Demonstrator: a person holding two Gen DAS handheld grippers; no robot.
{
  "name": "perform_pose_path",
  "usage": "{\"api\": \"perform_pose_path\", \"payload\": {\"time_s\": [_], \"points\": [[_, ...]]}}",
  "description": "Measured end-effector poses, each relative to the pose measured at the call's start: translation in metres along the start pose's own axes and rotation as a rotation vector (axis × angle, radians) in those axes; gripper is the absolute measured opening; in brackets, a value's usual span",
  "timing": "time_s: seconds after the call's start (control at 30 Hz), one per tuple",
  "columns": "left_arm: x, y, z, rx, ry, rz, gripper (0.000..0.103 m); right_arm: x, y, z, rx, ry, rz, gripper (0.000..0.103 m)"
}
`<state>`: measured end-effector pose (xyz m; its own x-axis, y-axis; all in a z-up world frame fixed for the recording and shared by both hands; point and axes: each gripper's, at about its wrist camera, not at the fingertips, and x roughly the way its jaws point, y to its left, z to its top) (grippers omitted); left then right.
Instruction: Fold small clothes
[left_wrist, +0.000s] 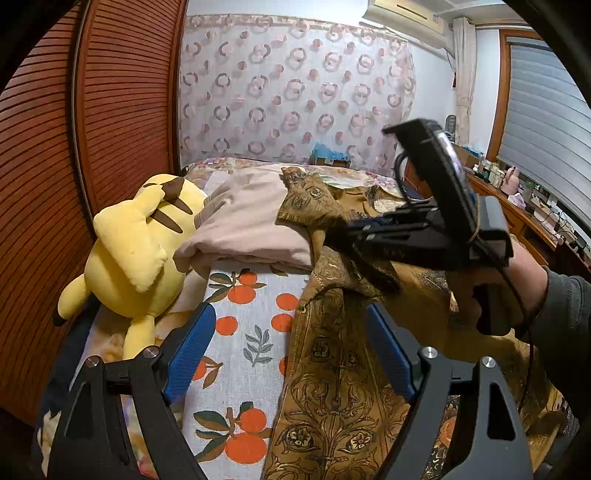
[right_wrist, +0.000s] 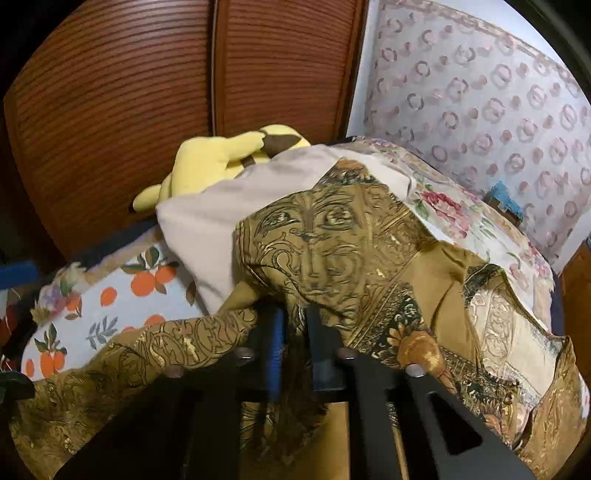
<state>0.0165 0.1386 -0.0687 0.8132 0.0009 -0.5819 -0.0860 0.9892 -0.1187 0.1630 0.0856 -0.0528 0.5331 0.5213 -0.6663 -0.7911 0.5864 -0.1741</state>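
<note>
Evidently readying a fold, the right hand-held gripper (right_wrist: 293, 332) pinches the ochre patterned garment (right_wrist: 332, 236) on the bed (left_wrist: 236, 295) — the left hand-held gripper (left_wrist: 291, 350) hovers open, empty.

Free lane for me: bare orange-print sheet (left_wrist: 251, 325) ahead of left gripper (left_wrist: 291, 354), between yellow plush (left_wrist: 136, 251) and brown patterned garment (left_wrist: 332, 387). Folded beige cloth (left_wrist: 251, 225) blocks its far end. Louvered wardrobe door (left_wrist: 92, 147) walls off the left.

Right tool (right_wrist: 293, 325) pinches the brown patterned garment (right_wrist: 351, 236).
</note>
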Motion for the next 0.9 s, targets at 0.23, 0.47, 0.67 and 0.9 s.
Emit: {"api": "perform_pose_path", "payload": {"time_s": [0.23,0.47,0.67,0.9], "points": [[0.001,-0.005,0.0,0.01,-0.005,-0.006,0.084,-0.036,-0.037,-0.003,0.175,-0.092,-0.084,0.014],[0.004,-0.008,0.001,0.014,-0.005,-0.013,0.084,-0.044,-0.048,-0.02,0.194,-0.093,-0.126,0.052],[0.015,-0.009,0.011,0.035,-0.003,-0.018,0.084,-0.055,-0.051,-0.04,0.174,-0.063,-0.119,0.069],[0.047,-0.012,0.04,0.052,0.021,-0.094,0.079,-0.063,-0.082,-0.061,0.218,0.017,-0.179,0.073]]}}
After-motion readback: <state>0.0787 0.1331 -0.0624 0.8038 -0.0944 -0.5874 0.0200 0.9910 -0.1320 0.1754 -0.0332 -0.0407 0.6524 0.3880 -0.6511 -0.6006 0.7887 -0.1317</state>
